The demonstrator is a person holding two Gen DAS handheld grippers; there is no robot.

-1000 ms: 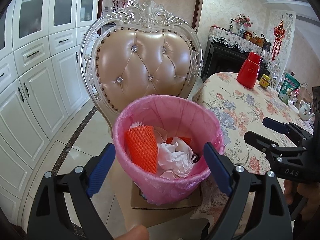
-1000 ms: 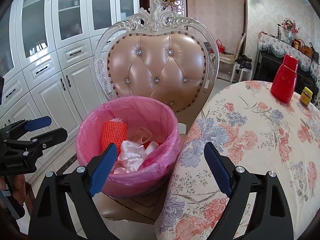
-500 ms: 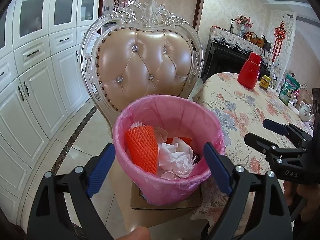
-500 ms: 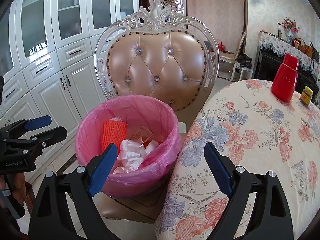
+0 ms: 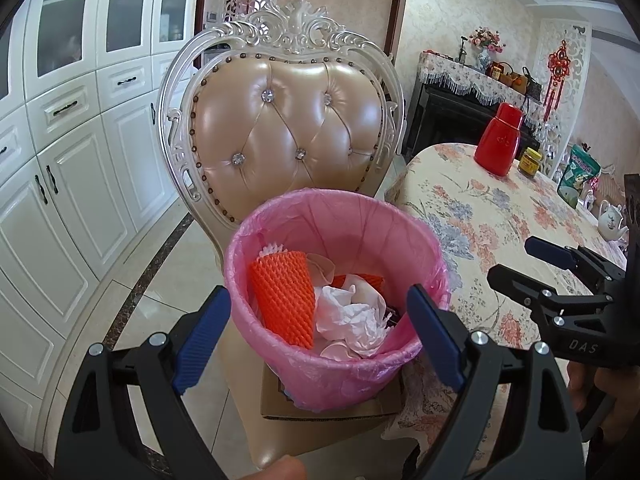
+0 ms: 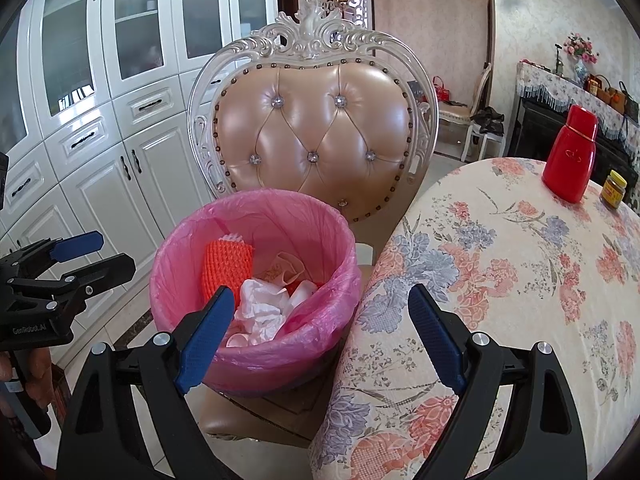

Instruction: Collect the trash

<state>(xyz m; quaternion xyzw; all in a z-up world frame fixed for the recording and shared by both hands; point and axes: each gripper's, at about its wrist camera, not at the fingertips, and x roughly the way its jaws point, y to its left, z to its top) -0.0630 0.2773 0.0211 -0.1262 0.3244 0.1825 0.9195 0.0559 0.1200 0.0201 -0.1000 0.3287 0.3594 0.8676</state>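
A bin lined with a pink bag [image 5: 360,372] [image 6: 316,340] stands on a cardboard box on the seat of an ornate chair. Inside lie an orange foam net [image 5: 284,296] [image 6: 226,266], crumpled white tissue [image 5: 352,320] [image 6: 260,308] and other scraps. My left gripper [image 5: 320,336] hovers in front of the bin, open, nothing between its blue pads. My right gripper [image 6: 320,336] is open too, held over the bin's right rim and the table edge. Each gripper shows in the other's view: the right gripper [image 5: 536,264] beside the table, the left gripper [image 6: 88,254] left of the bin.
A round table with a floral cloth [image 6: 520,280] sits right of the chair [image 6: 320,128], with a red flask [image 6: 572,156], a small jar [image 6: 614,190], a green packet [image 5: 580,172] and a teapot [image 5: 610,220] on it. White cabinets [image 5: 60,160] line the left wall.
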